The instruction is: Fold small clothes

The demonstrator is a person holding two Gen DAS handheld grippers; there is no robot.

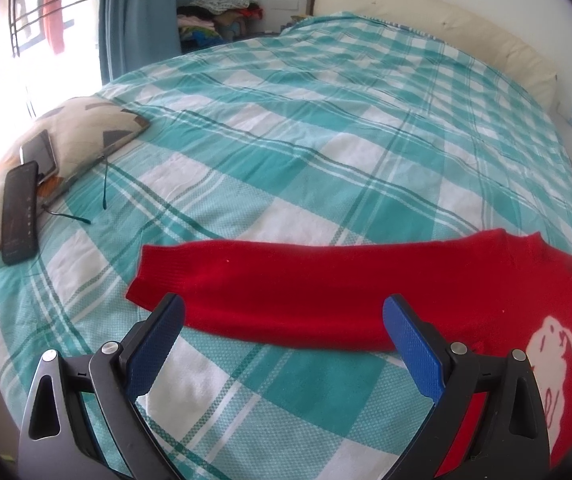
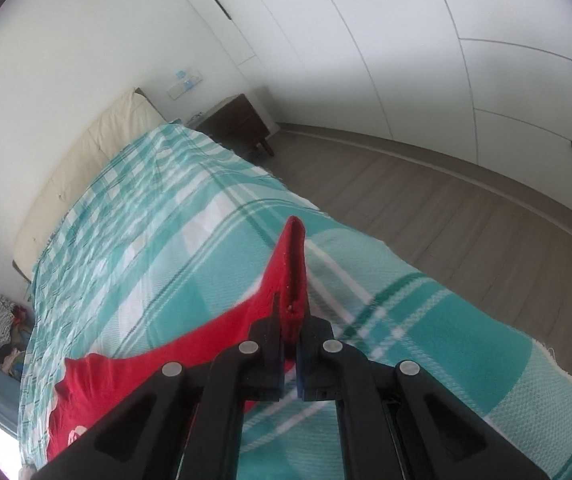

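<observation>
Red sweater lies on the bed, one sleeve stretched flat to the left. Body with white animal motif cut off at right edge. Left tool spread wide, nothing between, hovering near the sleeve. Right tool clamped on the other sleeve, lifted; contact partly hidden. Two phones on pillow, far left.
</observation>
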